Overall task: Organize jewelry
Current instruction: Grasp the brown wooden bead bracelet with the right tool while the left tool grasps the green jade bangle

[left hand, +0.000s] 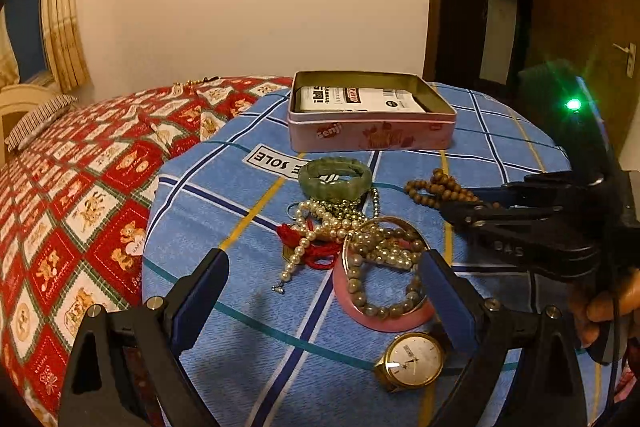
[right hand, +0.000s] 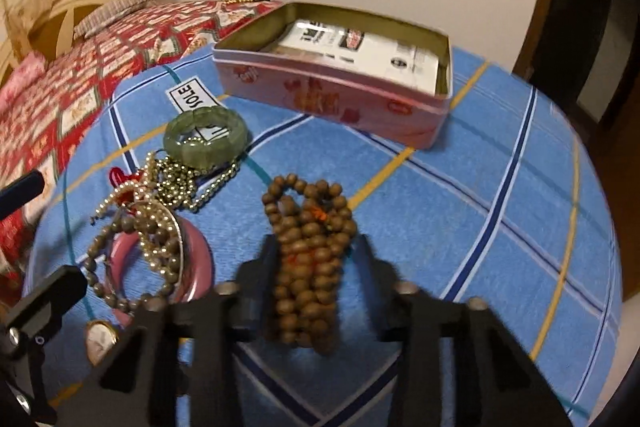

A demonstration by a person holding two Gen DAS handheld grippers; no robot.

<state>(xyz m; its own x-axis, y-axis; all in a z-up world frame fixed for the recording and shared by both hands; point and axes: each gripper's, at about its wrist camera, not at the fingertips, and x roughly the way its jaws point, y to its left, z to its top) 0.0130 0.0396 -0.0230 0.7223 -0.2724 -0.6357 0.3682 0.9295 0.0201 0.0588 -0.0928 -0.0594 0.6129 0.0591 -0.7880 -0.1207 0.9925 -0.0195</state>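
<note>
A jewelry pile lies on the blue plaid cloth (left hand: pixel 224 323): a green jade bracelet (left hand: pixel 335 177), tangled pearl strands (left hand: pixel 320 231), a pink bangle (left hand: pixel 380 319) with a grey bead bracelet (left hand: pixel 372 303), and a gold watch (left hand: pixel 414 359). My left gripper (left hand: pixel 326 291) is open, its fingers either side of the pink bangle. My right gripper (right hand: pixel 312 267) is open around the brown wooden bead strand (right hand: pixel 310 251), fingers close to both sides; in the left wrist view this gripper (left hand: pixel 476 209) reaches in over the beads (left hand: pixel 436 189). An open pink tin (left hand: pixel 372 115) stands behind.
The pink tin (right hand: pixel 340 95) holds a white printed packet (right hand: pixel 360 55). The cloth-covered round surface drops off at its edges. A bed with a red patterned quilt (left hand: pixel 80 195) lies to the left, a dark doorway (left hand: pixel 464 7) at the back right.
</note>
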